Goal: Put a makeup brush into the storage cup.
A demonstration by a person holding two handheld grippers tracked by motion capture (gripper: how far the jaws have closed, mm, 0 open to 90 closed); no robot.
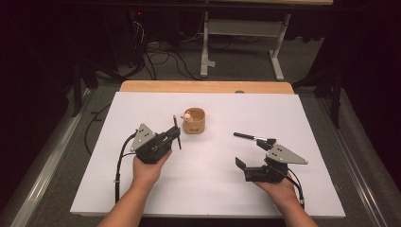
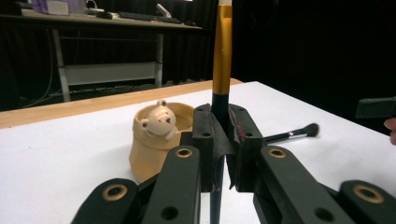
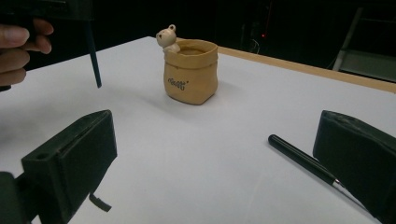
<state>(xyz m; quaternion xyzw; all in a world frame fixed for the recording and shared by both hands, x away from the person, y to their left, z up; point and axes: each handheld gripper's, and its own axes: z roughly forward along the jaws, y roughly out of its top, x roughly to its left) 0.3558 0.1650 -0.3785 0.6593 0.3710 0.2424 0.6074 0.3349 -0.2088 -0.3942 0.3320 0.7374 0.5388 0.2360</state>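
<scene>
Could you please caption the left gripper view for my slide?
Left tool clamps an upright brush beside the bear pot.

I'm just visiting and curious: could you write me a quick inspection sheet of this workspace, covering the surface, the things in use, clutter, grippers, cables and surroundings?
Surface: white table top with a wooden far edge.
Job's things: tan bear pot upright mid-table; one makeup brush held upright; second brush lying flat on the table.
Clutter: nothing seen.
Grippers: left gripper shut on the upright brush, beside the pot; right gripper open, its far jaw beside the lying brush.
Cables: one trails from each gripper; more on the floor beyond.
Surroundings: dark room, white desk frame behind.
</scene>
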